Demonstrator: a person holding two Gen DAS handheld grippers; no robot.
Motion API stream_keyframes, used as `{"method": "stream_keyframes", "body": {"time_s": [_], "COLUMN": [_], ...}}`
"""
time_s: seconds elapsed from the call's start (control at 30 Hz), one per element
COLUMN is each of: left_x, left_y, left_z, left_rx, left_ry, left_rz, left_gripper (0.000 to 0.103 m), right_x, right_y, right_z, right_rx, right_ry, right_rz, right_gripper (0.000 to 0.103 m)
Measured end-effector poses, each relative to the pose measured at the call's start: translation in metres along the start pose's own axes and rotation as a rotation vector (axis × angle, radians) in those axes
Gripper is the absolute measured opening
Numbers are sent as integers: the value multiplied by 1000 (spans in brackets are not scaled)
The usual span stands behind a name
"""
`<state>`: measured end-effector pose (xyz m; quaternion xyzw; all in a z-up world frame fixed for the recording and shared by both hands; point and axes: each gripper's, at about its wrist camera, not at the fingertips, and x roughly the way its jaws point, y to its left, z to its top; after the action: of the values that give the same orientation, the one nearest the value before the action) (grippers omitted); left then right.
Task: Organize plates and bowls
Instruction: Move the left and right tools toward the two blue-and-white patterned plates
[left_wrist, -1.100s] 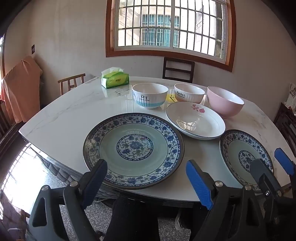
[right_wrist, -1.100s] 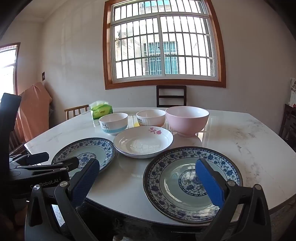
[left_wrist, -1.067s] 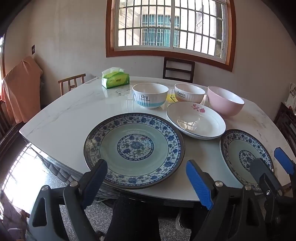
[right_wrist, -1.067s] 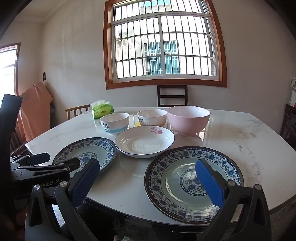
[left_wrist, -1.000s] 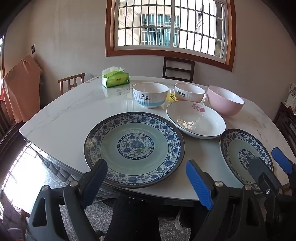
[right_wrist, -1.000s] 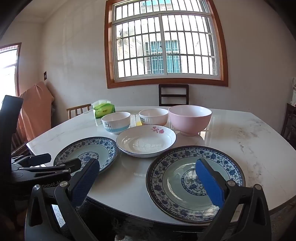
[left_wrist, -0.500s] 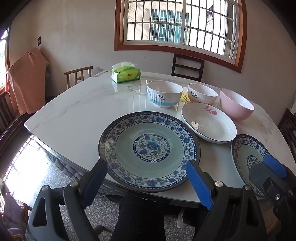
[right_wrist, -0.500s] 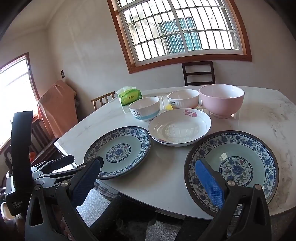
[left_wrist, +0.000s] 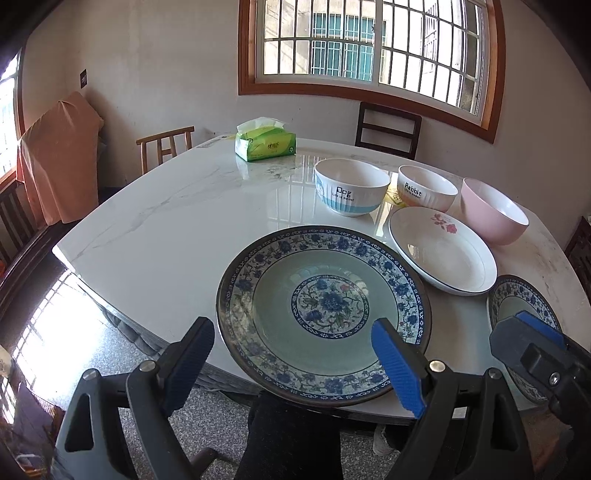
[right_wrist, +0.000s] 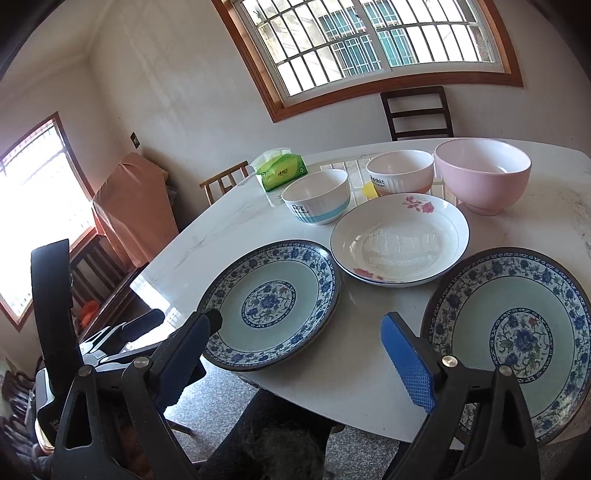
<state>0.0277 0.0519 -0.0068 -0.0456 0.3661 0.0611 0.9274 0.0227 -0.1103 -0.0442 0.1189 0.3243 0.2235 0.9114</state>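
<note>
On the marble table (left_wrist: 166, 221) lie two blue-patterned plates. One plate (left_wrist: 321, 314) is straight in front of my left gripper (left_wrist: 295, 354), which is open, its pads short of the near rim. The other plate (right_wrist: 517, 332) is to the right of my right gripper (right_wrist: 299, 350). Its jaws are closing slightly and nothing is pressed between them. Behind sit a white flowered plate (right_wrist: 399, 240), a "Dog" bowl (right_wrist: 317, 201), a "Rabbit" bowl (right_wrist: 400, 171) and a pink bowl (right_wrist: 482, 177).
A green tissue pack (left_wrist: 266, 146) stands at the table's far side. Wooden chairs (left_wrist: 388, 129) ring the table under a barred window. An orange cloth (left_wrist: 55, 158) hangs at the left. A person's dark trouser leg (left_wrist: 291, 439) is below the table edge.
Both grippers have swung to the left, so the dishes sit further right in each view. The right gripper has also rolled, tilting its picture. No dish has moved.
</note>
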Motion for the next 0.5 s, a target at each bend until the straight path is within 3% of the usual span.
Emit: {"method": "stream_keyframes", "body": {"time_s": [0.5], "left_x": [25], "left_y": [19], "left_z": [6], "left_rx": [-31], "left_ry": [60], "left_rz": [20], "left_gripper": [89], "right_x": [43], "right_y": [-15], "right_z": [3], "right_rx": [129], "right_ry": [136], "right_rz": [80], "right_gripper": [87]}}
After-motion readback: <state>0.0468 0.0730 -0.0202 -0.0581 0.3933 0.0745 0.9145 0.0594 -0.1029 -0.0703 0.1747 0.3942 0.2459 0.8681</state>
